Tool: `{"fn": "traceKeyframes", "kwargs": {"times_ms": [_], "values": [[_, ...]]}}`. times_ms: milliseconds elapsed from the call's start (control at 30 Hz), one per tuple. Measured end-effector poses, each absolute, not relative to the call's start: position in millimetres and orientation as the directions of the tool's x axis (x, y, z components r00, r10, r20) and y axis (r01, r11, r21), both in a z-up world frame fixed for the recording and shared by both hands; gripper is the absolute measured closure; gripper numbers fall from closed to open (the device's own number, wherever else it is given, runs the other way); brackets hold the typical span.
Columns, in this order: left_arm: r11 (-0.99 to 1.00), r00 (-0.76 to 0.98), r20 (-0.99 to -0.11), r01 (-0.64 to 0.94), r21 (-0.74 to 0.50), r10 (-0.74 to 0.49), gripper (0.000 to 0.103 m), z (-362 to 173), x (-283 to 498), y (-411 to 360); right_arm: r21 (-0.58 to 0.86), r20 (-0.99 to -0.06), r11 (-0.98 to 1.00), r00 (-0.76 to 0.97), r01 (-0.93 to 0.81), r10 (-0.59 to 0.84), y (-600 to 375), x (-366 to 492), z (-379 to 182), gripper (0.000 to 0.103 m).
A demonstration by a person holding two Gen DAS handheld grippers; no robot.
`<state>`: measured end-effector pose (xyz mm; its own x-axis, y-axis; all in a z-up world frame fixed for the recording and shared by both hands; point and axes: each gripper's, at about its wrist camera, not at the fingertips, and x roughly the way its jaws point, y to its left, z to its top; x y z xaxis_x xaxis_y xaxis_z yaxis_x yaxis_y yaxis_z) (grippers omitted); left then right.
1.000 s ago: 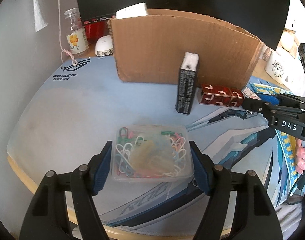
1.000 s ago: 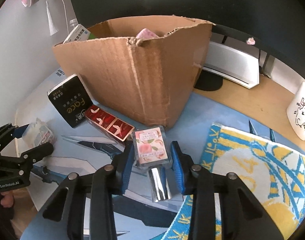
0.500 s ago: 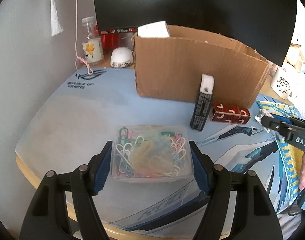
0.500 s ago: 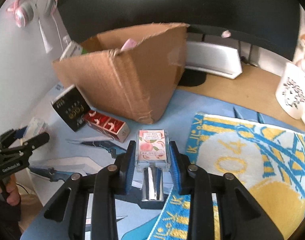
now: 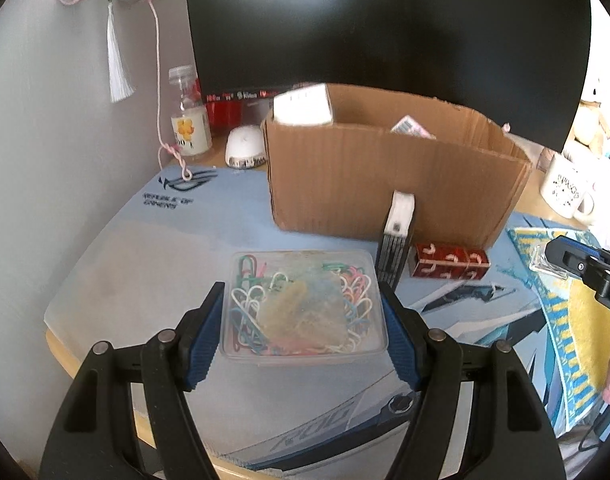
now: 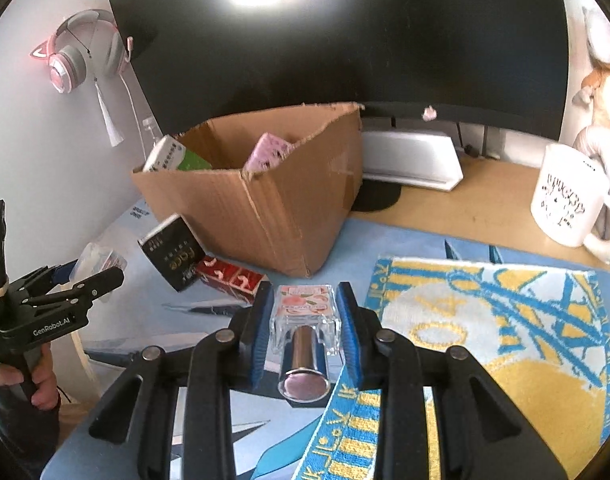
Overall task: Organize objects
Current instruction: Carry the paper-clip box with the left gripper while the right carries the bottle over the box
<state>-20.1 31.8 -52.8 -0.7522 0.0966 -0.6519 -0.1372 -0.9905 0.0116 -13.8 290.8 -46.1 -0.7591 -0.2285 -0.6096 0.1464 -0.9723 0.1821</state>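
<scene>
In the left wrist view the left hand-held gripper (image 5: 303, 338) clamps the box of paper clips (image 5: 303, 304) above the desk (image 5: 117, 276), while in the right wrist view the right hand-held gripper (image 6: 305, 330) pinches a perfume bottle (image 6: 305, 314); carry both level over the cardboard box (image 6: 265, 204) rim before releasing.

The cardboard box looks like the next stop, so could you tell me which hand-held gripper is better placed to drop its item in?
Probably the right hand-held gripper: its perfume bottle sits nearer the cardboard box. The left holds the paperclip case farther back.
</scene>
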Motion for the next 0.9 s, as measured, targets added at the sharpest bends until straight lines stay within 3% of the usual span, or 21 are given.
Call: {"fn": "traceKeyframes", "kwargs": {"times_ms": [900], "values": [[-0.99,-0.827,-0.55,-0.143,0.002,0.118,0.032,28,-52,51,0.168,-0.545,-0.979,-0.816,0.118,-0.192,282,-49,29,0.069]]}}
